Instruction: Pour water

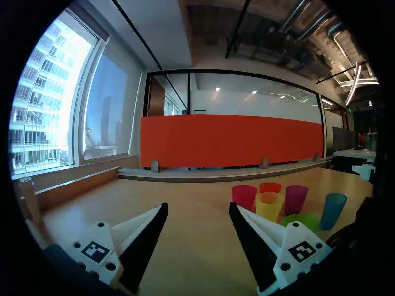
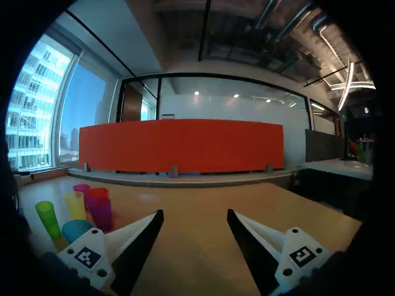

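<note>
Several coloured plastic cups stand upright in a cluster on the wooden table [image 1: 197,246]. In the left gripper view they sit to the right of my fingers: pink cup [image 1: 244,196], yellow cup [image 1: 269,206], purple cup [image 1: 296,199], teal cup [image 1: 333,210], and a green cup [image 1: 301,220] nearest. My left gripper [image 1: 198,204] is open and holds nothing. In the right gripper view the same cluster lies to the left: green cup [image 2: 48,218], yellow cup [image 2: 76,204], purple cup [image 2: 101,213], blue cup [image 2: 76,230]. My right gripper [image 2: 194,212] is open, nothing between its fingers.
An orange partition screen [image 1: 229,140] runs along the table's far edge. Large windows [image 1: 49,113] and a raised wooden ledge [image 1: 74,185] bound the left side. A dark desk [image 2: 340,170] stands past the table's right edge.
</note>
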`<state>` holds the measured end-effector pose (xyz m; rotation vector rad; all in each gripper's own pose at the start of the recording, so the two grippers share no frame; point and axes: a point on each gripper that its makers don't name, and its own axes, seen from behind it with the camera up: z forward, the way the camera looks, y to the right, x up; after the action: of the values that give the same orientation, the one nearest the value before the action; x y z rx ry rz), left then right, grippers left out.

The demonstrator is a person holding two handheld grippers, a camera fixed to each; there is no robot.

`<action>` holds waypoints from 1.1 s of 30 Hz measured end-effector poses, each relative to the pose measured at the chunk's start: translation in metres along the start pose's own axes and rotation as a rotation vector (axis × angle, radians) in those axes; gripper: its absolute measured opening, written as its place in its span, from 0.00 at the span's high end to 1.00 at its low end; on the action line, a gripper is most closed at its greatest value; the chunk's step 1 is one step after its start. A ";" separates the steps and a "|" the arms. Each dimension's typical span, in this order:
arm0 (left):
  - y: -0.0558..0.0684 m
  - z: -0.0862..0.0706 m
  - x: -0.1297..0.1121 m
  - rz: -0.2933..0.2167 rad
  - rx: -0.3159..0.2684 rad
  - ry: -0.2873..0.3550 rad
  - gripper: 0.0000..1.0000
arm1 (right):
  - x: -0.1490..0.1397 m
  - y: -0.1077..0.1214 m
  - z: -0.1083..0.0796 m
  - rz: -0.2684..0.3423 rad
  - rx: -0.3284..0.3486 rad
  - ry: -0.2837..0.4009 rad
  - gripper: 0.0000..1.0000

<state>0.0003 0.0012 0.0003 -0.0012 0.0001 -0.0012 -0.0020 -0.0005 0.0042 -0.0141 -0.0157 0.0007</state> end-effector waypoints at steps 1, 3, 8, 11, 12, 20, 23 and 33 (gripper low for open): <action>0.000 0.000 0.000 0.000 0.000 0.000 0.09 | 0.000 0.000 0.000 0.002 0.000 0.003 0.01; 0.000 0.000 0.000 0.000 0.000 0.000 0.09 | 0.001 0.001 0.000 0.004 0.001 0.008 0.01; 0.000 0.000 0.000 0.000 0.000 0.000 0.09 | 0.002 0.000 -0.003 -0.001 0.005 0.015 0.01; 0.000 0.000 0.000 0.000 0.000 0.000 0.09 | 0.003 0.000 -0.004 -0.002 0.007 0.016 0.01; 0.000 -0.001 0.000 0.000 0.000 0.000 0.09 | 0.003 -0.001 -0.004 -0.002 0.008 0.016 0.01; 0.000 0.000 0.000 0.000 0.000 0.000 0.09 | 0.003 -0.001 -0.005 0.000 0.009 0.016 0.01; 0.000 0.000 0.000 0.000 0.000 0.000 0.09 | 0.003 -0.001 -0.005 0.000 0.009 0.016 0.01; 0.000 -0.001 0.000 0.000 0.000 0.000 0.09 | 0.003 -0.001 -0.004 -0.001 0.008 0.015 0.01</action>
<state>0.0006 0.0012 -0.0003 -0.0012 0.0000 -0.0012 0.0008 -0.0011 0.0000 -0.0057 -0.0008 0.0001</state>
